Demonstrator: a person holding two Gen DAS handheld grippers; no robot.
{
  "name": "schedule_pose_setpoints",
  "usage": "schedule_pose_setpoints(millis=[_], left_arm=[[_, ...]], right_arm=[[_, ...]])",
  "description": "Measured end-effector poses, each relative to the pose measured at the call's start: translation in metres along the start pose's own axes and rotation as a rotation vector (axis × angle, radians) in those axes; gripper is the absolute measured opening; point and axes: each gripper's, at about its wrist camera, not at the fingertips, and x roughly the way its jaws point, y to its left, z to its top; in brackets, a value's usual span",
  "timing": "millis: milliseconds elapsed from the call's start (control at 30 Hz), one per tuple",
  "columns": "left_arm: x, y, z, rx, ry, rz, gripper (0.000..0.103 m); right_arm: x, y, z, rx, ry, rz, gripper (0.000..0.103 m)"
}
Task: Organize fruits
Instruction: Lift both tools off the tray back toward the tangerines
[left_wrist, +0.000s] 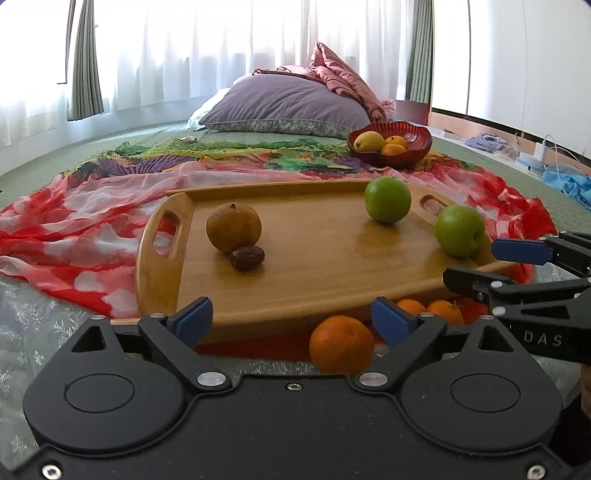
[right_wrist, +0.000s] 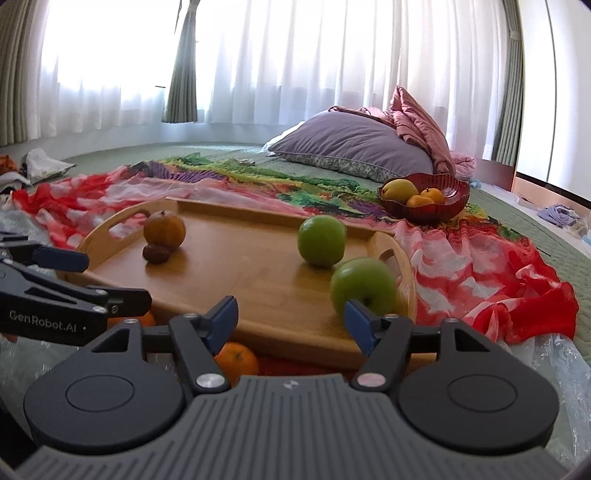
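A wooden tray (left_wrist: 314, 266) lies on a red patterned cloth (left_wrist: 74, 236) spread over the bed. On it sit a dull brownish fruit (left_wrist: 233, 228) touching a dark date (left_wrist: 246, 257) at the left, and two green apples, one far right (left_wrist: 387, 199), one at the near right rim (left_wrist: 459, 230). Beyond, a red bowl (left_wrist: 413, 153) holds a yellow fruit (left_wrist: 368, 141) and two small oranges (left_wrist: 394, 145). Three more oranges (left_wrist: 340, 344) lie on the cloth just in front of the tray. The left gripper (left_wrist: 291, 319) is released with its fingers spread and nothing between them, and the right gripper (right_wrist: 290, 319) is likewise empty.
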Motion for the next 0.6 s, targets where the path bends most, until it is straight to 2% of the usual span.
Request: schedule_pose_setpoints(millis=[600], left_arm=[[-0.004,-0.003,-0.012,-0.011,0.037,-0.016,0.093]], right_arm=[[-0.007,0.01,-0.021,-0.038,0.036,0.032,0.079]])
